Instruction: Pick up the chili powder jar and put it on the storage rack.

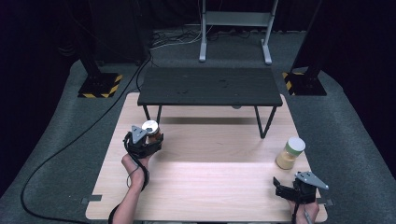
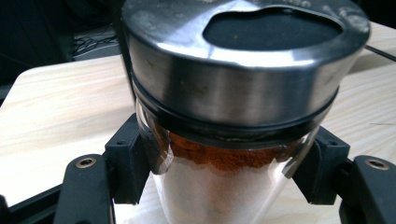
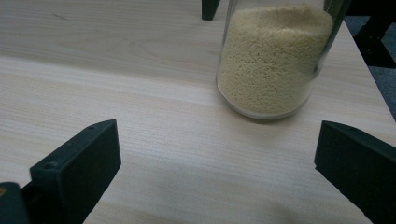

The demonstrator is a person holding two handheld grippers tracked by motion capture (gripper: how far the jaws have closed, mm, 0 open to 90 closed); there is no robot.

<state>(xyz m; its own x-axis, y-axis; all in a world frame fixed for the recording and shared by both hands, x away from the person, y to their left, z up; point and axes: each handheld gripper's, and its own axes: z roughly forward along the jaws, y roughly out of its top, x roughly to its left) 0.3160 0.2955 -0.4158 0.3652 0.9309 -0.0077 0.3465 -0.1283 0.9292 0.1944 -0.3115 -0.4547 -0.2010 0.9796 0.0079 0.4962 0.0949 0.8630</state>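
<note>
Spice jar [image 2: 233,116] upright, lid up, clamped between left gripper [image 1: 143,142] fingers [image 2: 126,168]

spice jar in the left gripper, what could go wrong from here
The left gripper clamps the spice jar on smooth glass just under its heavy steel lid, so it might slip or tilt when lifted. The lid's shaker opening looks uncovered, so tipping could spill the red powder. The open right gripper sits close to the grain jar near the table's edge; a nudge could topple it.
</note>
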